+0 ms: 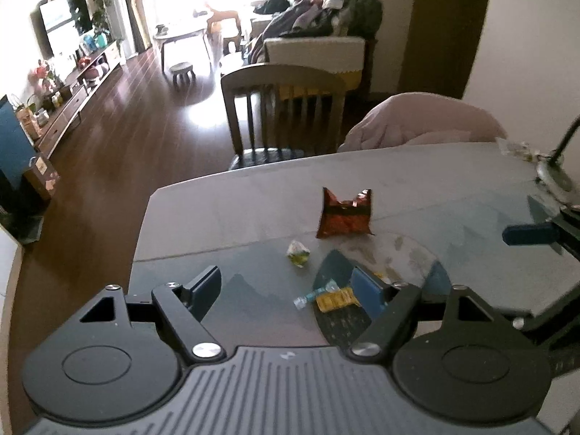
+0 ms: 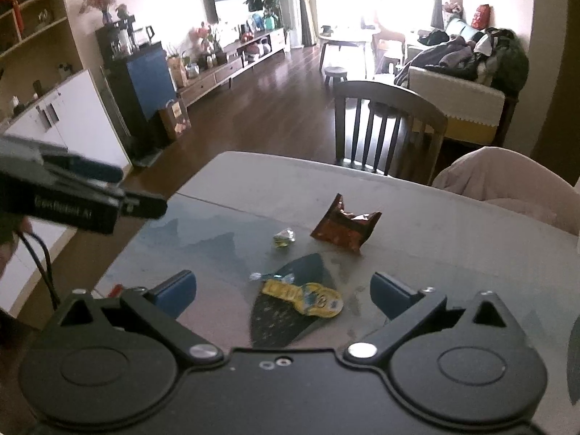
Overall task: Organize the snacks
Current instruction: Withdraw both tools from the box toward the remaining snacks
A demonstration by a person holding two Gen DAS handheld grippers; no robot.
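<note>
A red-orange snack bag (image 1: 344, 214) (image 2: 346, 226) stands crumpled on the grey table (image 1: 235, 210) (image 2: 453, 224). A small green-white wrapped candy (image 1: 298, 253) (image 2: 284, 237) lies just in front of it. A yellow snack packet with a clear blue twisted end (image 1: 333, 297) (image 2: 308, 295) lies on a dark patch of the table top. My left gripper (image 1: 286, 290) is open above the table, with the yellow packet beside its right finger. My right gripper (image 2: 282, 291) is open, with the yellow packet between its fingers. The right gripper also shows in the left wrist view (image 1: 536, 233).
A wooden chair (image 1: 282, 116) (image 2: 384, 127) and a chair draped in pink cloth (image 1: 417, 123) (image 2: 507, 185) stand at the table's far side. A lamp base (image 1: 554, 174) sits at the right edge. The left gripper's body (image 2: 72, 195) hangs over the table's left edge.
</note>
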